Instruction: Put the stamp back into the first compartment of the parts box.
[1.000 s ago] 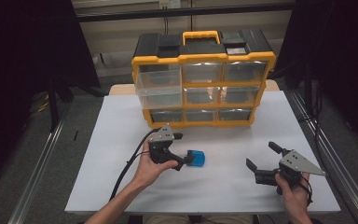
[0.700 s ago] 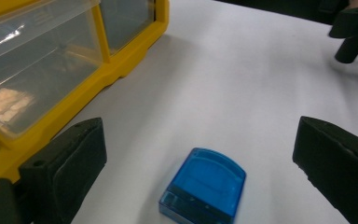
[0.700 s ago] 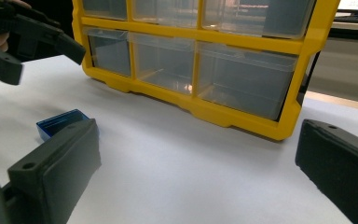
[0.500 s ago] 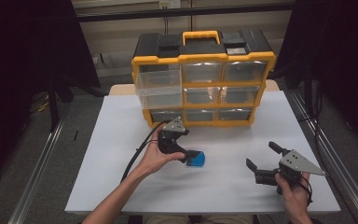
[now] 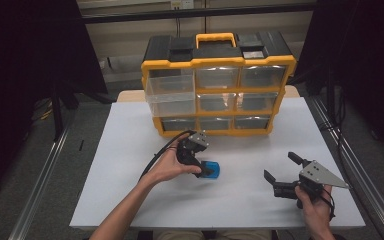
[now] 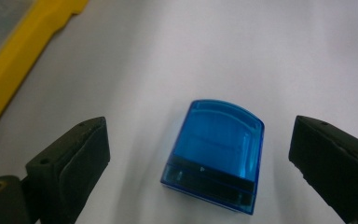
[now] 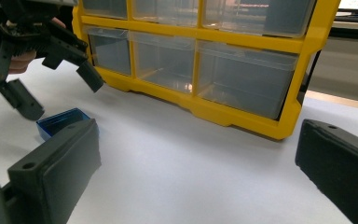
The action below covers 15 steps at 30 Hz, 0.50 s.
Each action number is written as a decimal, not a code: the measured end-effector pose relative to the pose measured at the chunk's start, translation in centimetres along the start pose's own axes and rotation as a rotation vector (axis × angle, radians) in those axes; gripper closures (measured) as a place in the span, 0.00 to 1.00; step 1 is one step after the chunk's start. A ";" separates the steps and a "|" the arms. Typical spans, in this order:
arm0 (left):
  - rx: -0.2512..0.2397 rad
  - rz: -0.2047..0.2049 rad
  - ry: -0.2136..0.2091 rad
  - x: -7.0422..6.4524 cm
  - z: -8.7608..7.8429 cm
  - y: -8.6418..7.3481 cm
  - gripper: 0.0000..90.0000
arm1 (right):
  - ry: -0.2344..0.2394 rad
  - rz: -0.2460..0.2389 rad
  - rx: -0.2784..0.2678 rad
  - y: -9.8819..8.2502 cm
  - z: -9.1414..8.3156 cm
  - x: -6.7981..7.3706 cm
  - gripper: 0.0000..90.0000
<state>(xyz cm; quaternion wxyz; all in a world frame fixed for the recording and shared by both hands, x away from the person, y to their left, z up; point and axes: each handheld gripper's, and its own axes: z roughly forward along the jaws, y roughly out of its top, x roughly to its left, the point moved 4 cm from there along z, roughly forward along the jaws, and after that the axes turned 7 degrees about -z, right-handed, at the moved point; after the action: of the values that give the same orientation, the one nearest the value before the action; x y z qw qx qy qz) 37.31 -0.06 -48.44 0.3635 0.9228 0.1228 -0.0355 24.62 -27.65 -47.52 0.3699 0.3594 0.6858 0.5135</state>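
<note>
The left tongs (image 5: 203, 169) hang tilted down over the blue box (image 5: 211, 169), which lies flat on the white counter (image 5: 130, 150), a little in front of the yellow organiser (image 5: 219, 85) and left of the counter's middle. In the left gripper view the blue box (image 6: 214, 156) lies between the two black jaws with a clear gap of white counter on each side; neither pad touches it. The jaws stand spread wide and have just been closing slightly, with the box between them but not gripped. The box is translucent blue with a rounded far edge and a dark band along its near edge. The person's left hand (image 5: 172, 165) holds the gripper body, and the cable (image 5: 157, 155) curves away from it across the counter.

The right tongs (image 5: 279, 176) rest low over the counter near its front right corner, well apart from the blue box. Their jaws are spread, with nothing between them. The right hand (image 5: 314, 207) grips the body below the grey three-cornered plate (image 5: 322, 175).

The right gripper view looks across the counter toward the organiser (image 7: 242, 107), whose clear drawers (image 7: 242, 77) are shut along the lower rows. At the left of that view the left tongs (image 7: 53, 93) point down, with the blue box (image 7: 60, 120) just below them.

In the high view the upper left drawer (image 5: 172, 90) of the organiser stands pulled forward of the others.
</note>
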 end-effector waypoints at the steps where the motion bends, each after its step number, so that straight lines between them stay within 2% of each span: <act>1: 0.002 0.001 0.002 -0.2 0.3 0.0 0.06 | 0.001 0.000 0.000 0.0 0.0 0.0 0.00; 2: 0.046 0.030 -0.013 -0.5 0.4 0.0 0.06 | 0.005 -0.002 -0.002 0.0 0.0 0.0 0.00; 4: 0.027 0.040 -0.024 -0.7 0.6 0.0 0.06 | 0.004 -0.001 0.000 0.0 0.0 0.0 0.00; 5: 0.039 0.040 -0.041 -0.9 0.8 0.0 0.06 | 0.004 -0.002 0.001 0.0 0.0 0.1 0.00; 6: 0.013 0.039 -0.047 -1.1 1.2 0.0 0.06 | 0.006 -0.001 0.002 0.0 0.0 0.1 0.00; 7: 0.013 0.039 -0.047 -1.1 1.2 0.0 0.06 | 0.006 -0.001 0.002 0.0 0.0 0.1 0.00; 9: 0.084 0.064 0.009 -1.1 1.1 -0.1 0.07 | 0.010 0.000 0.004 0.0 0.0 0.1 0.00; 10: 0.100 0.071 0.004 -1.2 1.1 -0.1 0.07 | 0.007 0.003 0.003 0.0 0.0 0.1 0.00; 11: 0.104 0.071 -0.025 -1.2 1.3 -0.2 0.09 | 0.008 0.001 0.005 0.0 0.0 0.1 0.00; 12: 0.113 0.084 -0.017 -1.2 1.4 -0.3 0.09 | 0.008 0.001 0.005 0.0 0.0 0.1 0.00; 15: 0.116 0.083 -0.020 -1.1 1.5 -0.4 0.11 | 0.007 0.002 0.006 0.0 0.0 0.1 0.00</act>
<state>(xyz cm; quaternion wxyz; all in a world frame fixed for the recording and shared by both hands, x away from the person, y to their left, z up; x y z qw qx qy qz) 36.19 -1.05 -49.66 0.3116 0.9463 0.0784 -0.0366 24.59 -27.57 -47.56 0.3659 0.3597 0.6882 0.5129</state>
